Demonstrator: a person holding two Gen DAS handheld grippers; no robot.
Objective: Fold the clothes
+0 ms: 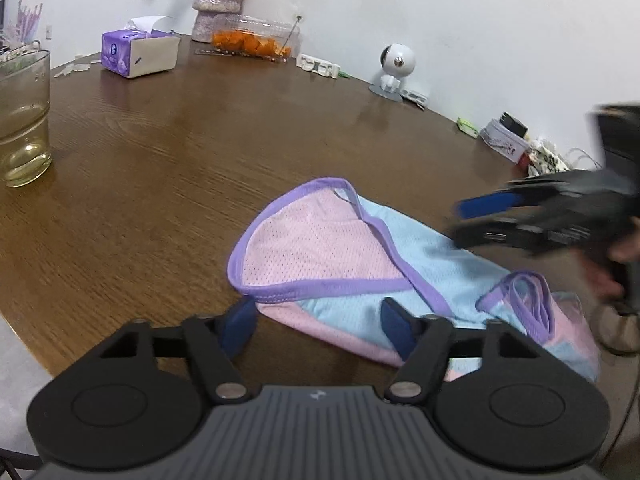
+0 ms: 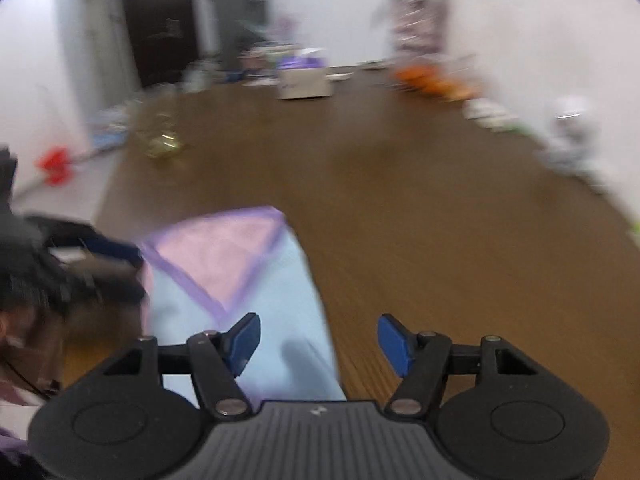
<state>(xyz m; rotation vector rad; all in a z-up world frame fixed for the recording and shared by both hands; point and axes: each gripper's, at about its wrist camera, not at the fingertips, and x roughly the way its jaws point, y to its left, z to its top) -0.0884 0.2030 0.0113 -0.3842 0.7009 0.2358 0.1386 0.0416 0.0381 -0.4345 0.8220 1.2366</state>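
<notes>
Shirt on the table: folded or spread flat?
Partly folded. The shirt has a pink panel turned over its blue body; the strap end stays bunched.

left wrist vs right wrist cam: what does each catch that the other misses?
Left wrist only: sharp detail, namely the garment's mesh and bunched straps, a white robot figurine and the right gripper coming in from the side, jaws apart.

Right wrist only: a dark door, a red object on the floor, and the left gripper, blurred.

Both: the pink-and-blue garment on the brown table, the tissue box, the glass and the orange food container.
</notes>
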